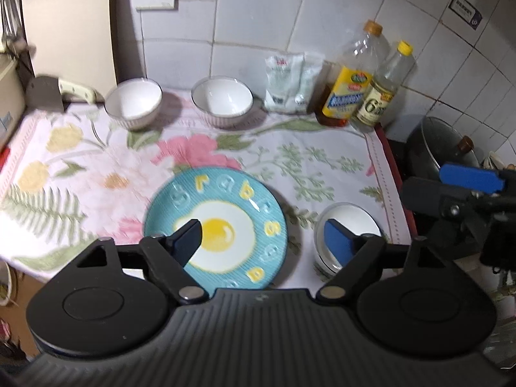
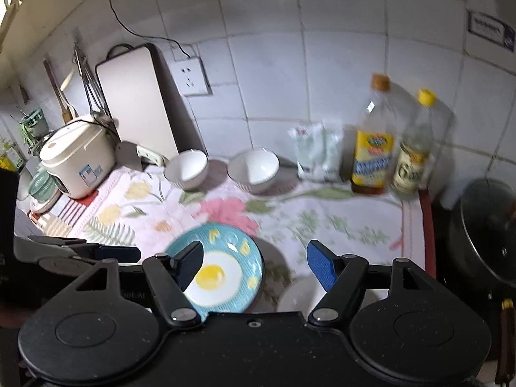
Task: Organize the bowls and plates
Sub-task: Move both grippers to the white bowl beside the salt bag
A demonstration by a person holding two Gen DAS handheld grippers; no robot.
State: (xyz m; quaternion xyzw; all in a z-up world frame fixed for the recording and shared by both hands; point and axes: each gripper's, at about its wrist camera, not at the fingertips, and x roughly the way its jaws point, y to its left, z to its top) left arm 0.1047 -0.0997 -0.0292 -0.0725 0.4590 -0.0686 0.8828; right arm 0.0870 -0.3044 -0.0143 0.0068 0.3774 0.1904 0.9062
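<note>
A blue plate with a fried-egg picture (image 1: 225,225) lies on the floral cloth (image 1: 96,167), near the front edge; it also shows in the right wrist view (image 2: 222,271). A small white bowl (image 1: 351,225) sits to its right, also low in the right wrist view (image 2: 296,296). Two white bowls (image 1: 133,101) (image 1: 222,100) stand at the back, seen too in the right wrist view (image 2: 187,167) (image 2: 254,169). My left gripper (image 1: 264,242) is open and empty above the plate and small bowl. My right gripper (image 2: 254,264) is open and empty, hovering over the plate's right edge; it shows at the right of the left wrist view (image 1: 467,177).
Two bottles (image 1: 354,77) (image 1: 385,87) and a white bag (image 1: 290,80) stand at the back right. A dark pot with a lid (image 2: 487,235) sits right of the counter. A rice cooker (image 2: 74,158), a cleaver (image 1: 61,92) and a cutting board (image 2: 138,96) are at the left.
</note>
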